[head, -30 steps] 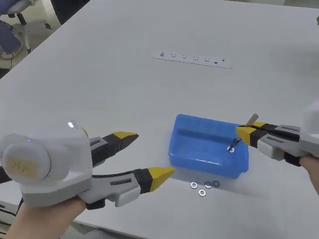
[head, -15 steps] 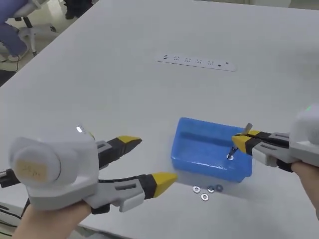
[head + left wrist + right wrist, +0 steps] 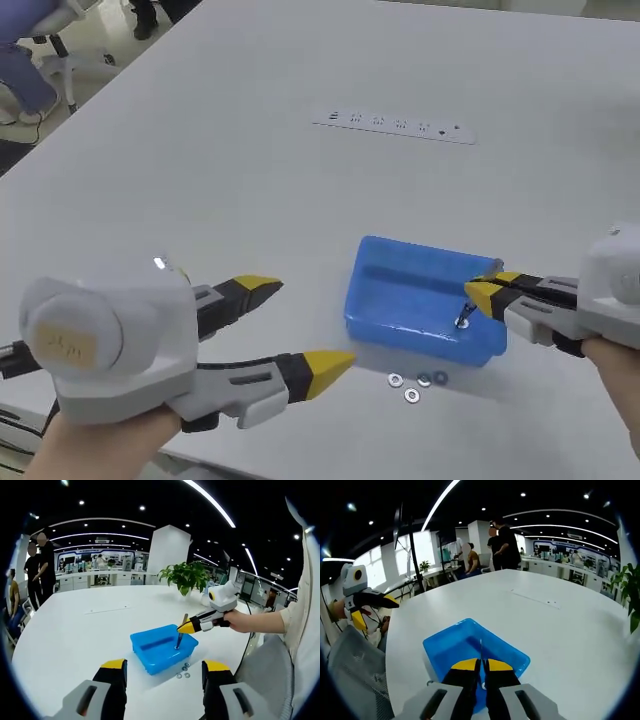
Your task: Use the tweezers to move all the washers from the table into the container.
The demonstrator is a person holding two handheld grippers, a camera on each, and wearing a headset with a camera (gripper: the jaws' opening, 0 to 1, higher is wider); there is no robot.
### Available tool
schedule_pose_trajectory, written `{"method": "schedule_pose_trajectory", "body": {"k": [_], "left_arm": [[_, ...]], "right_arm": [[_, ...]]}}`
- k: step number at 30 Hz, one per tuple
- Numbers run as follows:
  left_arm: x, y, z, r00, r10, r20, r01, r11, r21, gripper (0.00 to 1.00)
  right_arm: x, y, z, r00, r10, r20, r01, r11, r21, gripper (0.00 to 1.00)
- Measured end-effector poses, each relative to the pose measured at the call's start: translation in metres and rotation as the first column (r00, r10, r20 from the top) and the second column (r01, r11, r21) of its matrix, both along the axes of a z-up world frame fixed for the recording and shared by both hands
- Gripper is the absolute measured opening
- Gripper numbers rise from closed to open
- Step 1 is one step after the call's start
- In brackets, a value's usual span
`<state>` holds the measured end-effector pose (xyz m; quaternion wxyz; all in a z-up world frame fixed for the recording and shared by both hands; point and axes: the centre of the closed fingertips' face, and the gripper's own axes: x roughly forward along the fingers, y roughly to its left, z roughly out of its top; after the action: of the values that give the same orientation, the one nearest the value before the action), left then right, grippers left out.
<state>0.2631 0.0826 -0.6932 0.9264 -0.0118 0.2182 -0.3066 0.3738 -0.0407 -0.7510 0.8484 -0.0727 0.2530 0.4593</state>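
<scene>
A blue container (image 3: 420,338) stands on the white table, with several small washers (image 3: 412,383) lying just in front of it. My right gripper (image 3: 485,290) is shut on thin metal tweezers (image 3: 464,312), which point down into the container's right side. Something small glints at their tip, too tiny to name. From the right gripper view, the right gripper (image 3: 481,664) has its jaws together on the tweezers (image 3: 481,649) above the container (image 3: 455,647). My left gripper (image 3: 295,325) hangs open and holds nothing, left of the container. The left gripper view shows the left gripper (image 3: 165,667), the container (image 3: 150,660) and the washers (image 3: 183,670).
A white power strip (image 3: 393,126) lies farther back on the table. The table's near edge runs just below the left gripper. An office chair (image 3: 50,40) stands off the far left corner. People stand beyond the table (image 3: 505,542), and a potted plant (image 3: 186,575) is behind it.
My right gripper has come down a little, so the tweezers' tip sits lower inside the container. The left gripper has stayed open in the same place.
</scene>
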Motion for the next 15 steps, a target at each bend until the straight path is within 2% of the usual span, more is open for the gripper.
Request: {"method": "schedule_pose_trajectory", "body": {"k": [6,10,15], "left_arm": [[0.000,0.001,0.000,1.000,0.001,0.000,-0.001,1.000,-0.001,0.61],[0.000,0.002,0.000,1.000,0.003,0.001,-0.003,1.000,-0.001,0.61],[0.000,0.003,0.000,1.000,0.003,0.004,-0.003,1.000,0.002,0.60]], "right_arm": [[0.001,0.003,0.006,1.000,0.003,0.019,-0.003,1.000,0.013,0.01],[0.002,0.005,0.017,0.999,0.001,0.042,-0.002,1.000,0.030,0.01],[0.001,0.005,0.037,0.997,-0.013,0.078,0.007,0.997,0.073,0.01]]}}
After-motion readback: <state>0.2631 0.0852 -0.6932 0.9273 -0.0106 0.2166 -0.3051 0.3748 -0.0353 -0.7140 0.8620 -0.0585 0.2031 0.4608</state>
